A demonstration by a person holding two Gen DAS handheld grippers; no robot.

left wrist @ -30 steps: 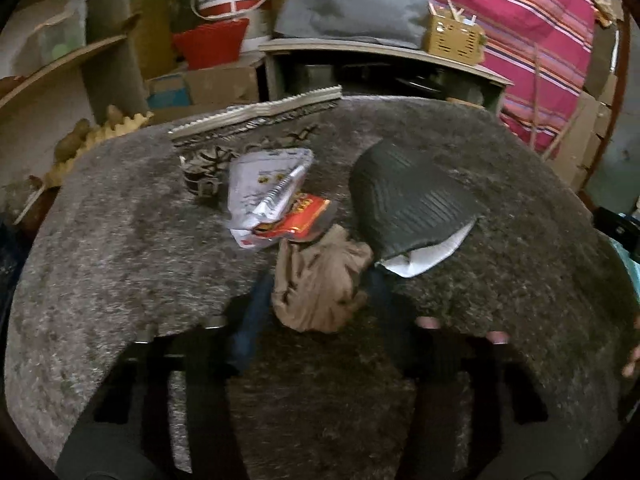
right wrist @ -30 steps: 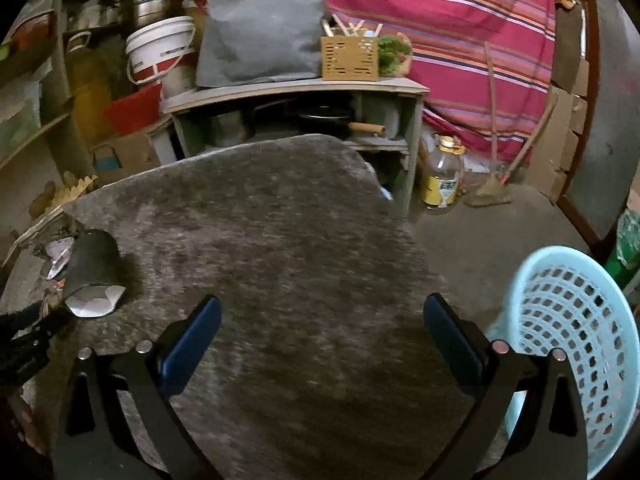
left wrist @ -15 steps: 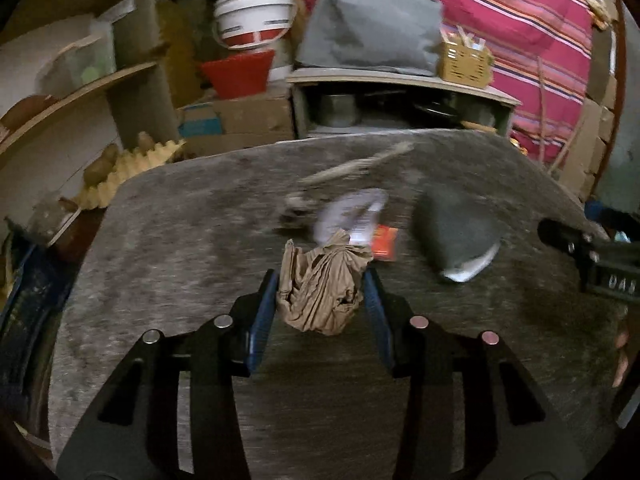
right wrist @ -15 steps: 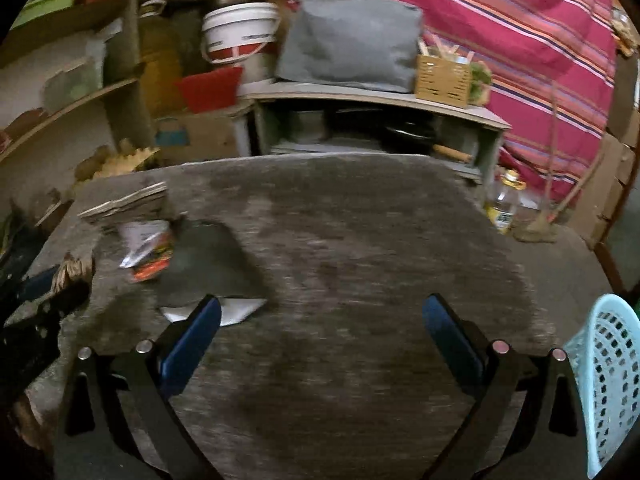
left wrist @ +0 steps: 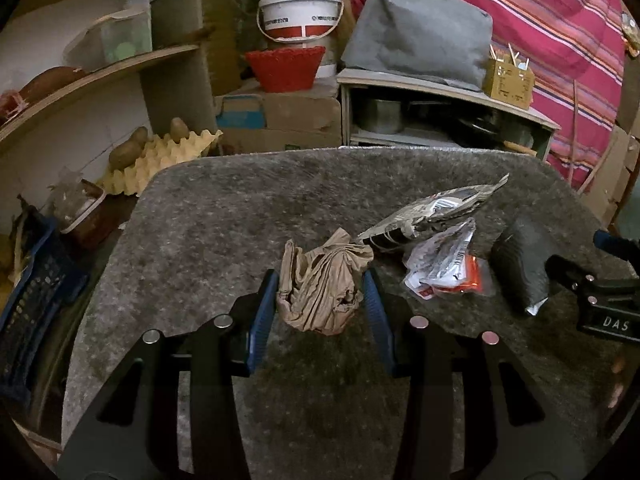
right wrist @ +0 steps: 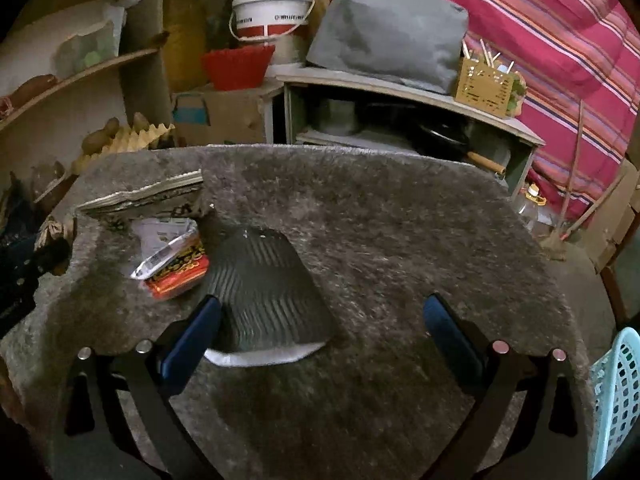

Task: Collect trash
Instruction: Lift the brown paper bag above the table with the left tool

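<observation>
My left gripper [left wrist: 320, 300] is shut on a crumpled brown paper wad [left wrist: 320, 284], held above the grey rug [left wrist: 224, 232]. To its right on the rug lie a folded newspaper [left wrist: 436, 208], a silver and red snack wrapper [left wrist: 448, 268] and a black ribbed pouch [left wrist: 520, 268]. My right gripper [right wrist: 320, 328] stands open just above the black ribbed pouch [right wrist: 264, 292], whose white edge shows at the near end. The snack wrapper [right wrist: 176, 264] and the newspaper [right wrist: 148, 196] lie left of the pouch. The right gripper's body shows at the right edge of the left wrist view.
A light blue plastic basket [right wrist: 616, 396] stands at the far right beside the rug. Behind the rug are a low shelf unit [right wrist: 400, 120] with pots, a white bucket [left wrist: 300, 12], a red basket [left wrist: 284, 68], an egg tray [left wrist: 160, 156] and a dark blue crate [left wrist: 32, 304].
My left gripper has lifted the brown wad off the rug and drawn back to the left of the other litter. My right gripper has swung left from the basket side to over the black pouch.
</observation>
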